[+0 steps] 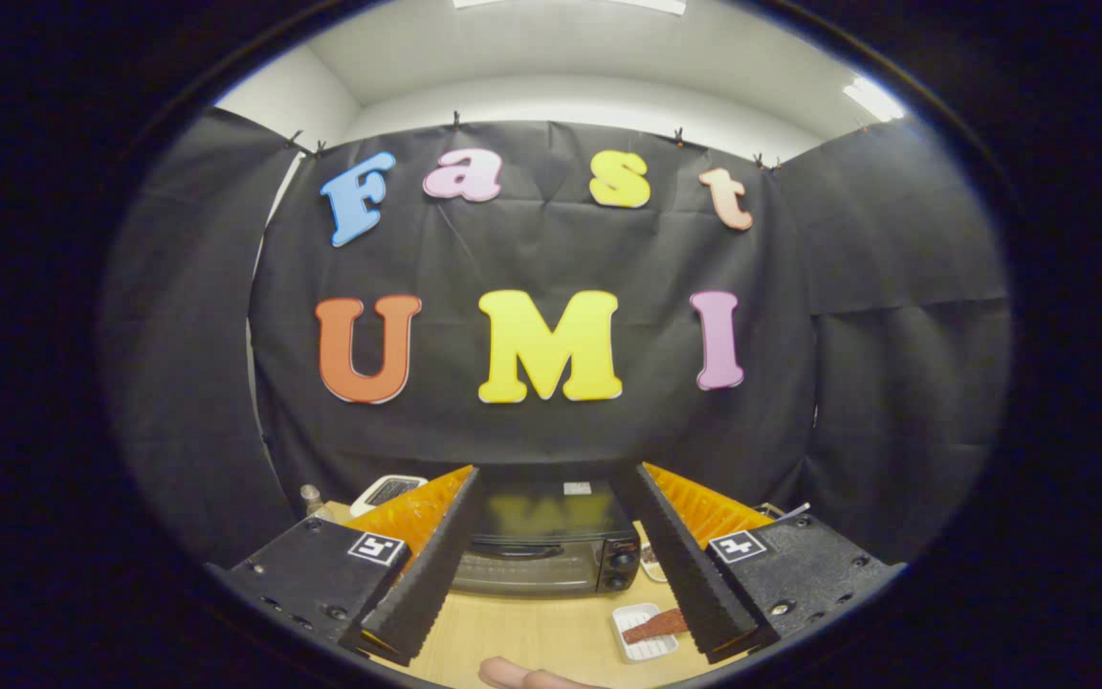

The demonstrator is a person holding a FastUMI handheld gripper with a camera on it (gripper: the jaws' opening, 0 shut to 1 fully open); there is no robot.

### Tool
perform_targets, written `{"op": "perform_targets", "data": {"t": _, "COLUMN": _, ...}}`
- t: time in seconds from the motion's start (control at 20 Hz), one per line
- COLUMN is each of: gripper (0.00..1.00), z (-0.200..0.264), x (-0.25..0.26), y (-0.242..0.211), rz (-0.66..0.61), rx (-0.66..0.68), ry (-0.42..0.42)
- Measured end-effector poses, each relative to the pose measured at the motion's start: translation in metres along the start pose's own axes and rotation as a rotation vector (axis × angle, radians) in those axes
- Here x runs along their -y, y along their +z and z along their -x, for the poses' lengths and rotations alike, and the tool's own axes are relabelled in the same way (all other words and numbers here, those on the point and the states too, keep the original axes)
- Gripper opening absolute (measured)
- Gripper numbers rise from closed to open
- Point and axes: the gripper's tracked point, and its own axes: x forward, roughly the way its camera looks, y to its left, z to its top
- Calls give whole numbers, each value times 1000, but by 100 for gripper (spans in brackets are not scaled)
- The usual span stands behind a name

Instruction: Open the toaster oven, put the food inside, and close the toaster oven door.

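Beyond the spread hand-held gripper (551,574): closed toaster oven (541,550), label unreadable.

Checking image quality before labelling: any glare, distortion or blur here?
Gripper view: fisheye bends the booth wall; a ceiling light blows out; the toaster oven top mirrors the wall; the open tongs, the tray and its food look sharp.
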Motion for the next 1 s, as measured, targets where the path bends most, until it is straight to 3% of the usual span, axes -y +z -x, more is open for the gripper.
{"op": "perform_targets", "data": {"t": 0.2, "gripper": 100, "z": -84, "x": -23, "y": -56, "rz": 23, "rx": -176, "ry": 18}}
{"op": "perform_targets", "data": {"t": 0.45, "gripper": 100, "z": -153, "x": -37, "y": -102, "rz": 57, "rx": -309, "ry": 8}}
{"op": "perform_targets", "data": {"t": 0.7, "gripper": 100, "z": -187, "x": -44, "y": -143, "rz": 30, "rx": -464, "ry": 24}}
{"op": "perform_targets", "data": {"t": 1.0, "gripper": 100, "z": -186, "x": -33, "y": -158, "rz": -8, "rx": -504, "ry": 1}}
